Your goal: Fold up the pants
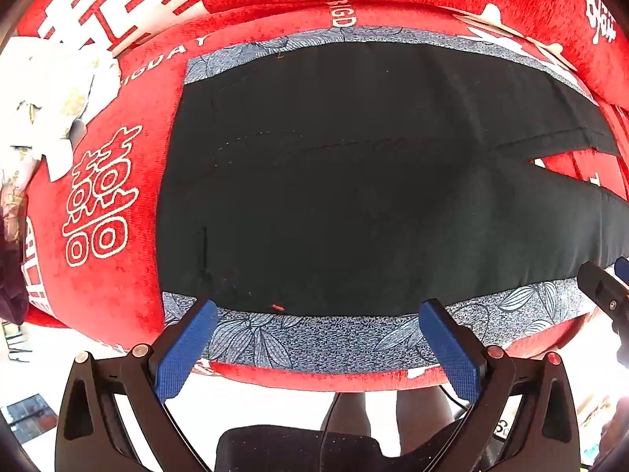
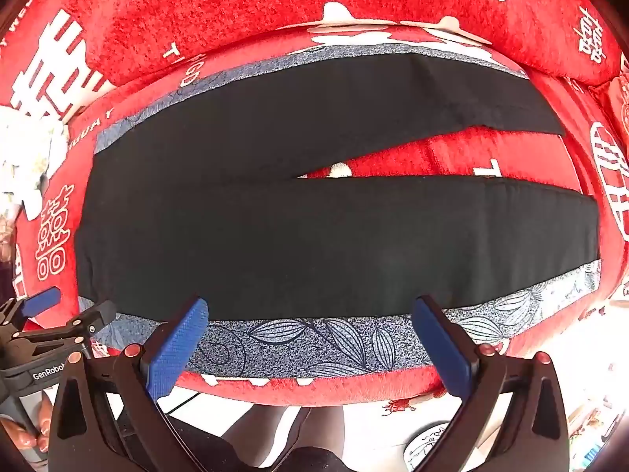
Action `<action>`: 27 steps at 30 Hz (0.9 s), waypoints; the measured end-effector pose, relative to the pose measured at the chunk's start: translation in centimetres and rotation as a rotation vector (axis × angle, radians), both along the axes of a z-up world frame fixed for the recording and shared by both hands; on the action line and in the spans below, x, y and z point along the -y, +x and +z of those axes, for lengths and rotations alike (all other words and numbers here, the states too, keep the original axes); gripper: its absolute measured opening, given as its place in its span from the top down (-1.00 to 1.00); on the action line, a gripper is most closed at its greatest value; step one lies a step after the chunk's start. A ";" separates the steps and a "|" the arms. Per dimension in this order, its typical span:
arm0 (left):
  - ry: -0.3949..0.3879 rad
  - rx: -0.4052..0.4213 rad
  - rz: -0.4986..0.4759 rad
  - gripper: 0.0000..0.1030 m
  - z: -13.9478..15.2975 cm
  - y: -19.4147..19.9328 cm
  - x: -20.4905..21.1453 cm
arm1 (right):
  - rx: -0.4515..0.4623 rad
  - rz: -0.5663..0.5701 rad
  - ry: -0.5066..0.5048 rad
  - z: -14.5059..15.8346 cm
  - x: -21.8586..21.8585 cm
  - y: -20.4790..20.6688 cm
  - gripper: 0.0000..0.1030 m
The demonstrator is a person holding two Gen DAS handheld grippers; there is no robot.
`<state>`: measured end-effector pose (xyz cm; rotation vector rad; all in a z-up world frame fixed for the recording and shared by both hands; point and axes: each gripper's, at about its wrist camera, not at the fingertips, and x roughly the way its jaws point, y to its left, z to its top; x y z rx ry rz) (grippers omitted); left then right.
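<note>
Black pants (image 1: 354,181) lie spread flat on a red sofa seat, with a blue-grey leaf-print band along the near edge (image 1: 322,338) and the far edge. The waist end sits at the left; the two legs (image 2: 354,236) part toward the right with red seat showing between them. My left gripper (image 1: 318,310) hangs open above the near edge by the waist end, nothing between its blue pads. Further right, over the near leg's printed band (image 2: 322,338), my right gripper (image 2: 310,310) is open and holds nothing. Each gripper shows at the edge of the other's view.
The red sofa cover (image 2: 275,0) with white characters has a backrest behind the pants. A white patterned cloth (image 1: 43,90) lies at the left end of the seat. The person's legs (image 2: 275,424) stand on a bright floor just below the seat's front edge.
</note>
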<state>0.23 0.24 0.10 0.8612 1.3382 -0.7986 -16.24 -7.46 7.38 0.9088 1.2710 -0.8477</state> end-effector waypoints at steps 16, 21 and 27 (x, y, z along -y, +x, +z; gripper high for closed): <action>-0.029 -0.006 -0.003 -1.00 0.0 0.2 -0.4 | -0.003 0.004 -0.012 -0.3 -0.6 0.3 -1.00; -0.062 -0.010 -0.001 -1.00 0.1 0.1 -0.4 | -0.007 0.003 -0.016 -0.3 -0.5 0.3 -1.00; -0.025 0.001 -0.005 -1.00 0.0 0.0 -0.4 | 0.002 0.002 0.007 -0.4 -0.6 0.2 -1.00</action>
